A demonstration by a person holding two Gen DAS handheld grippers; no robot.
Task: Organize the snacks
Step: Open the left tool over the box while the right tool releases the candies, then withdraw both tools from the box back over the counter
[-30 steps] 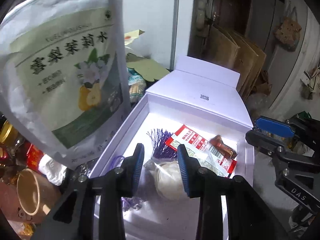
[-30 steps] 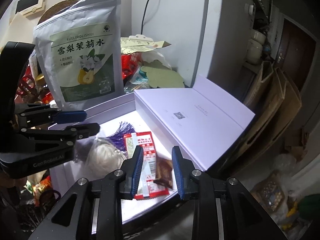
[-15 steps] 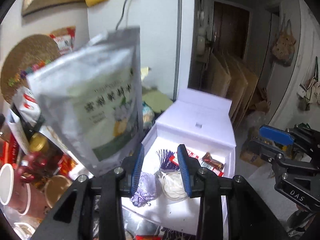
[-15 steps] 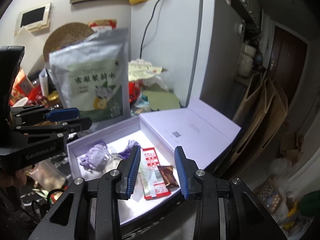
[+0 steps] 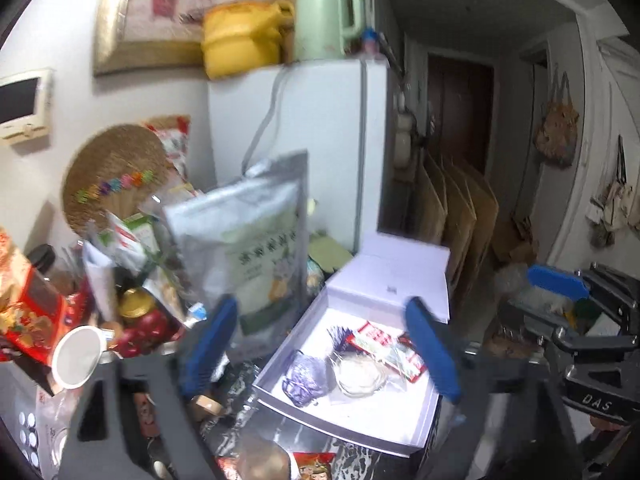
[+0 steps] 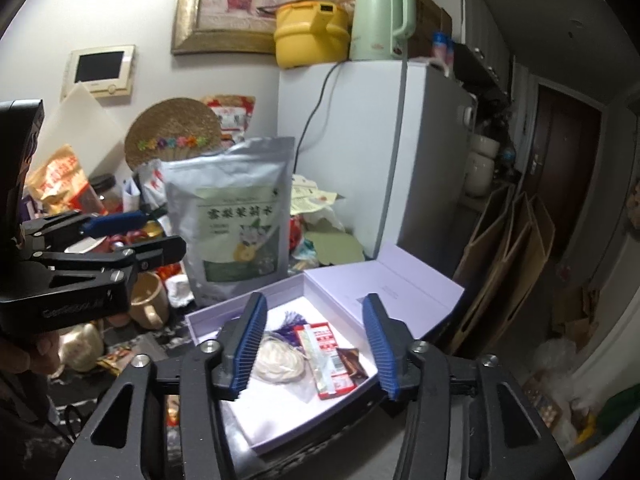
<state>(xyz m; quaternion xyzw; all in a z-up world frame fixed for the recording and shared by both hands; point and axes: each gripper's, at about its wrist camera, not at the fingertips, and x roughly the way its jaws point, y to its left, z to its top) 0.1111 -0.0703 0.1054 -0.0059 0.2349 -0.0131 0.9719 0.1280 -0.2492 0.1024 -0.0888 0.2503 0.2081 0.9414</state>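
An open lilac box lies on the cluttered table with its lid folded back to the right. Inside it are a red and white sachet, a brown wrapped sweet, a white round packet, a purple tassel and a purple pouch. A tall silver and green stand-up pouch stands behind the box. My left gripper and my right gripper both hang open above the box, holding nothing.
A white fridge stands behind, with a yellow pot and a green kettle on top. Jars, mugs and snack bags crowd the table's left. Cardboard sheets lean at the right. A hand holds the left gripper.
Both grippers have pulled up and back from the box and opened wide. The box contents and the standing pouch have stayed in place.
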